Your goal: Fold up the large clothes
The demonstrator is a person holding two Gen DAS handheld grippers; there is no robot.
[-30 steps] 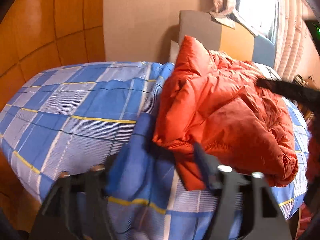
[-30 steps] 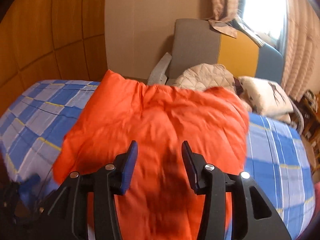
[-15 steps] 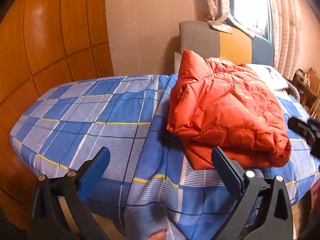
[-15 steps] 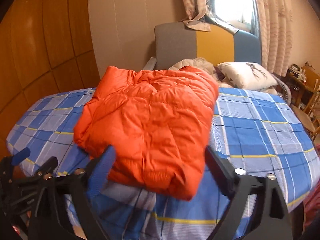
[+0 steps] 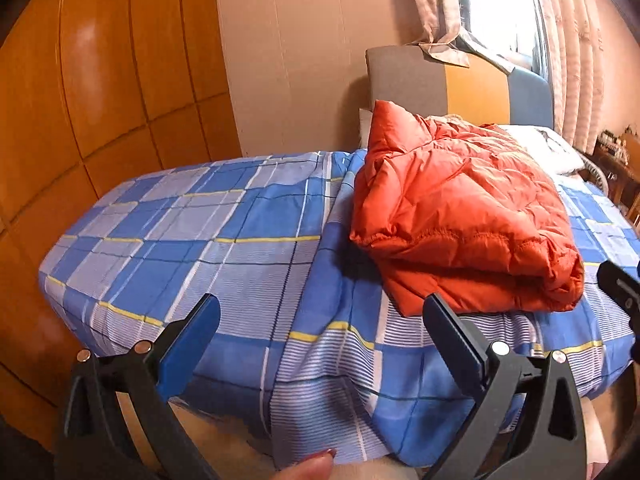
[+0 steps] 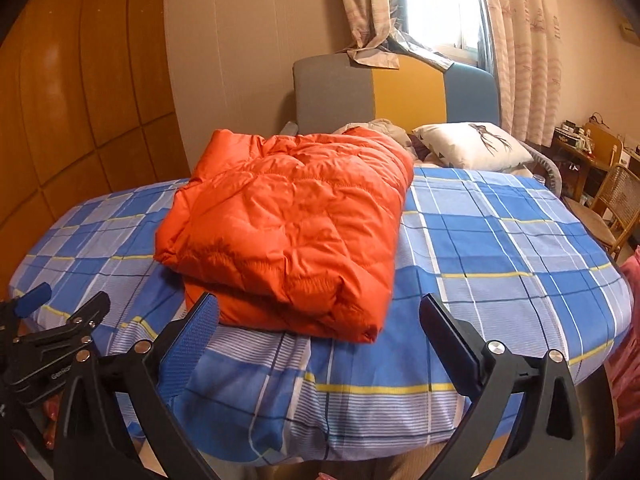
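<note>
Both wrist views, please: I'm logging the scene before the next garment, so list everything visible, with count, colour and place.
jacket: one, orange, puffy, folded, on the bed.
bedcover: one, blue plaid with yellow lines, over the bed.
headboard: one, grey, yellow and blue panels, behind the jacket.
pillow: one, white with dark print, right of the jacket.
curtains: pale patterned, at the window.
wall panels: orange-brown wood, left.
chair: one, wicker, far right.
left gripper: black with blue pads, open, empty.
right gripper: same, jaws opening, nothing between them.
fingertip: one, bottom edge.
</note>
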